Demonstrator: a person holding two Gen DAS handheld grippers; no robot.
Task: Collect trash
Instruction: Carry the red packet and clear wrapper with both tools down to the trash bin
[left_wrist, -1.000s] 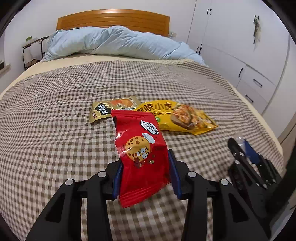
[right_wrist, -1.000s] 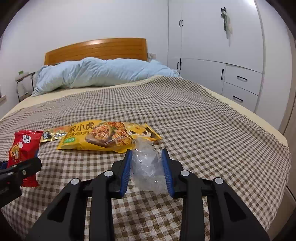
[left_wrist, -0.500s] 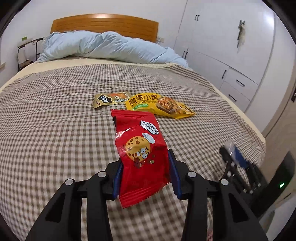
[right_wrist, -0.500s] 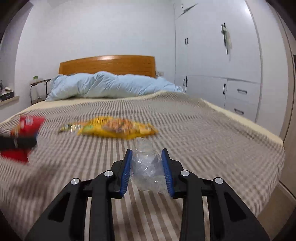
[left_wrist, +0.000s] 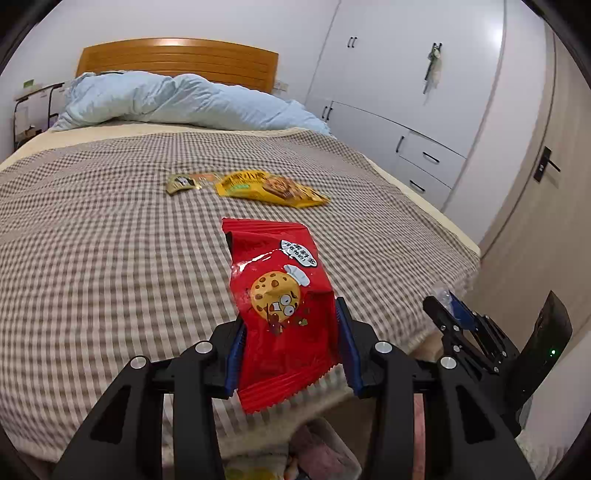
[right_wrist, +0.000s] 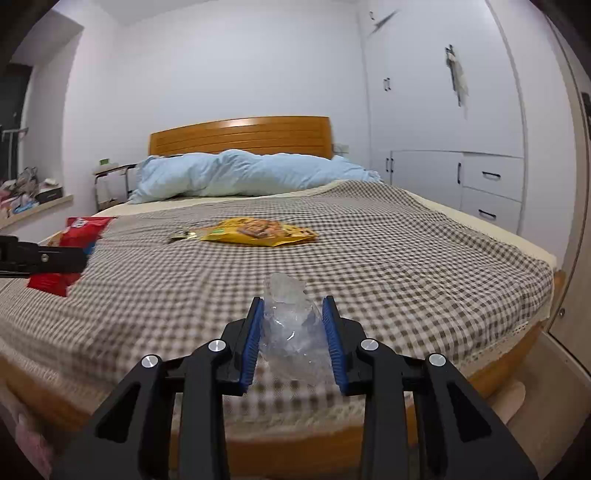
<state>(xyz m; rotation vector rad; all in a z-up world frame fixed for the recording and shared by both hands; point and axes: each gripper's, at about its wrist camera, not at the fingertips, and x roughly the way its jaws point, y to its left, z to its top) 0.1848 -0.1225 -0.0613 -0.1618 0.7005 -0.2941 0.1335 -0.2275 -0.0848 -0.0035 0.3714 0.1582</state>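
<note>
Left gripper (left_wrist: 290, 347) clamped partway on red cookie wrapper (left_wrist: 280, 295): glossy, crinkled, cartoon cookie face, zigzag-cut ends, held above checked bedspread (left_wrist: 110, 240). Right gripper (right_wrist: 293, 341) pinching crumpled clear plastic wrap (right_wrist: 291, 325) between blue pads. Yellow snack bag (right_wrist: 258, 230) and small olive sachet (left_wrist: 181, 182) lie mid-bed, touching

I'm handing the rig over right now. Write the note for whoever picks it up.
Left gripper: jaws shut on the red cookie wrapper, clear of the bed.
Right gripper: jaws shut on the crumpled clear plastic.
On the checked bedspread: yellow snack bag, and a small gold wrapper beside it.
Done: two pieces picked up.
Left: drop both off, then fetch the other two. No bin in view.
</note>
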